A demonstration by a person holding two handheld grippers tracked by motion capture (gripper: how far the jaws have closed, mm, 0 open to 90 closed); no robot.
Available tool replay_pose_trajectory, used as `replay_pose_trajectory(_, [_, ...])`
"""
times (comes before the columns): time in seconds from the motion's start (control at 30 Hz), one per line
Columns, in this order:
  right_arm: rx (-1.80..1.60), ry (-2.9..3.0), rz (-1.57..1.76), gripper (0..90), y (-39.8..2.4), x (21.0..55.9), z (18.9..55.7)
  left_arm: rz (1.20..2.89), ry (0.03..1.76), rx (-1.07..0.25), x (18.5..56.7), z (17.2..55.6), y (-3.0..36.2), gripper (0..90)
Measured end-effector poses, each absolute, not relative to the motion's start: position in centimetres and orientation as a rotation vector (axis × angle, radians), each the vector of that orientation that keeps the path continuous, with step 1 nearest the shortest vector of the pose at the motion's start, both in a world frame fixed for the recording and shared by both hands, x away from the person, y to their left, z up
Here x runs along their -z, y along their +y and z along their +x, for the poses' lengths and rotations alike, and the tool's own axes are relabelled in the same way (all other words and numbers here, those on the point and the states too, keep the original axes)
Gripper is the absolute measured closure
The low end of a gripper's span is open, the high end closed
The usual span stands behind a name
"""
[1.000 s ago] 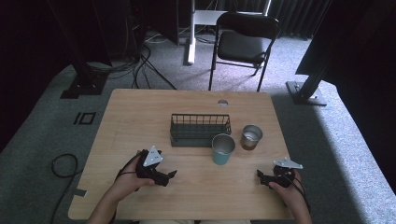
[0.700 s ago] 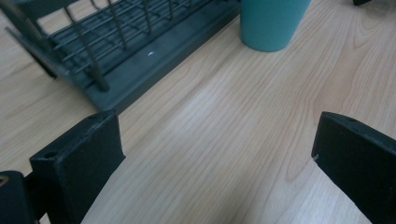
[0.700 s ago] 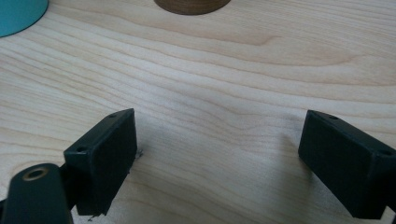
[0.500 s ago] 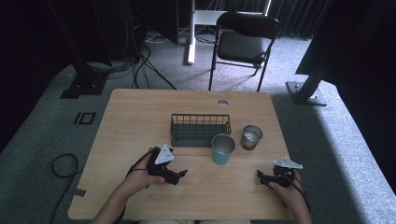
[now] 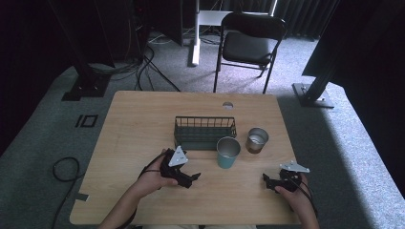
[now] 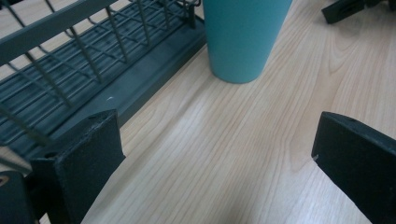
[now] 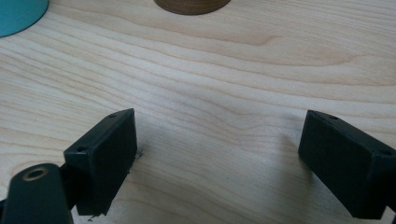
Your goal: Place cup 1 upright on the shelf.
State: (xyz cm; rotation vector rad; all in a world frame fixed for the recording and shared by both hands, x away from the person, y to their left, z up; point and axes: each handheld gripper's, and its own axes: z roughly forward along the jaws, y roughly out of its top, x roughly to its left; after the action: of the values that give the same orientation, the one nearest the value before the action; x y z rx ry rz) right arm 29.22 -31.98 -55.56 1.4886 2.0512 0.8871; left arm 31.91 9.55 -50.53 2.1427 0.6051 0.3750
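A teal cup stands near the table's middle, just in front of a dark wire basket. A metal cup stands to the teal cup's right. My left gripper lies low on the table, left of and nearer than the teal cup, open and holding nothing. In the left gripper view the teal cup stands ahead of the open left gripper, with the basket on the left. My right gripper rests near the front right, open and holding nothing. The right gripper view has the open gripper over bare wood.
The wooden table has free room on its left half and along the front edge. A small round hole sits near the far edge. A folding chair stands beyond the table. Cables lie on the floor at the left.
My left gripper has moved to the right and a little forward, toward the teal cup. The right gripper has stayed in place.
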Motion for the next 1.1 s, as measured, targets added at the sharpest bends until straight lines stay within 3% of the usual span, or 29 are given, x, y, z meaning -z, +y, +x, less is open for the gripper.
replay_pose_trajectory(1.1, [-0.887, 2.051, 1.488, 11.1, -32.0, 55.6, 29.2, 2.067, 0.532, -0.387, 49.9, 34.0, 2.4, 2.4])
